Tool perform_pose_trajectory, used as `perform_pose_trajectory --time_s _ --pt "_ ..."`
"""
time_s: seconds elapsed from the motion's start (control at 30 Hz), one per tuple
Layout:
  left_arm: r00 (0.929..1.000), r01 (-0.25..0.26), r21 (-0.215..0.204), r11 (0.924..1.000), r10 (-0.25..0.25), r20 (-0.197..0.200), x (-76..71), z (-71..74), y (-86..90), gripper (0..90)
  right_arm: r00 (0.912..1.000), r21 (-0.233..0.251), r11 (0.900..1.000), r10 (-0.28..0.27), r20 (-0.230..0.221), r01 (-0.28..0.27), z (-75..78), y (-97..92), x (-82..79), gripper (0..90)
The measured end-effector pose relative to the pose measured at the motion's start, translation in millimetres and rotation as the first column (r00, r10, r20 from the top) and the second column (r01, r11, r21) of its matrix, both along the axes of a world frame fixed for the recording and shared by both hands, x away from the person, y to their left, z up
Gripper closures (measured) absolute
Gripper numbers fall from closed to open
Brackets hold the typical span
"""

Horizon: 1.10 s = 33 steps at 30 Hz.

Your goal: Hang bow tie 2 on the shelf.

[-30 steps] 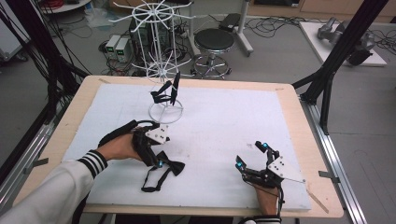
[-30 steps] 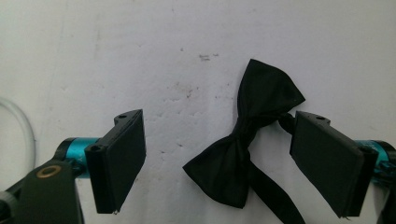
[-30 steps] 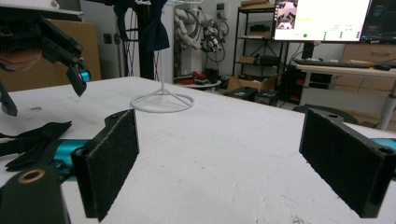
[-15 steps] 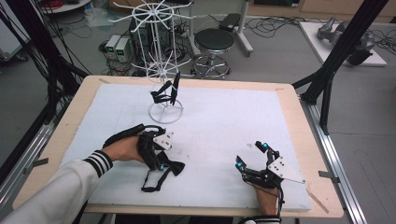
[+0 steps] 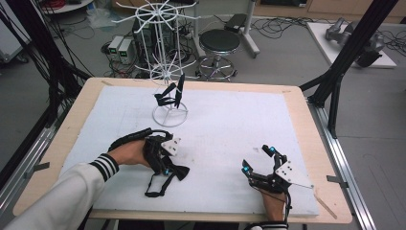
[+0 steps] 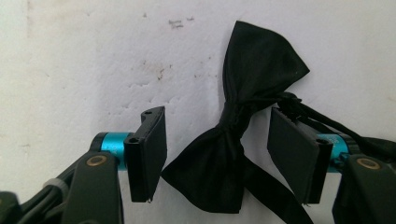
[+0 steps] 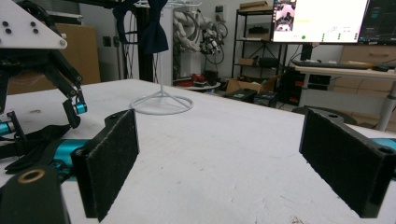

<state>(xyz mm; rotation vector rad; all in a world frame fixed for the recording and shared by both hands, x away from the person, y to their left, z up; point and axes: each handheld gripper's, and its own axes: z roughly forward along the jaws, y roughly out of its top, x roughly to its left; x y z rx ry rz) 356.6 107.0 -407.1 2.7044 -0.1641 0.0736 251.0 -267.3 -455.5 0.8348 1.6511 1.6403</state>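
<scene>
On the white mat, left tool (image 6: pixel 217 154) closing, unclamped, astride black bow tie (image 6: pixel 233 149), right tool (image 5: pixel 258 160) wide near front edge.

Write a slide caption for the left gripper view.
Left gripper closing its jaws around the knot of a black bow tie lying on the white mat.

White mat (image 5: pixel 230 129): broad bare stretch across centre and right of high view, open passage between both hands. Wire rack (image 5: pixel 168 62) stands upper centre-left, ring base on mat, blocks that spot; dark bow ties (image 5: pixel 171 93) hang low on it. Bow tie (image 5: pixel 165 175) with strap lies lower left, between left gripper (image 5: pixel 165 167) jaws. Right gripper (image 5: pixel 261 160) lower right, jaws apart, nothing between.
</scene>
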Motion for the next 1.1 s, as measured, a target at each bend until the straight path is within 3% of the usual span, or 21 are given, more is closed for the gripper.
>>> perform_pose_trajectory --time_s 0.33,0.63,1.1 --pt "0.9999 -0.004 0.019 0.9998 0.004 -0.009 1.1 -2.8 -0.7 45.8 1.0 0.0 1.0 0.0 0.001 0.0 -0.1 -0.1 -0.1 11.4" --pt "0.9999 0.005 0.041 0.9992 -0.006 0.009 1.0 -3.3 -1.2 55.6 1.0 -0.003 1.0 -0.002 0.002 0.002 -0.1 0.0 -0.1 11.4" --pt "0.9995 0.006 0.057 0.9983 -0.004 -0.031 0.2 -2.0 -1.7 74.1 1.0 -0.004 1.0 0.0 0.003 0.0 -0.1 -0.1 0.0 11.4"
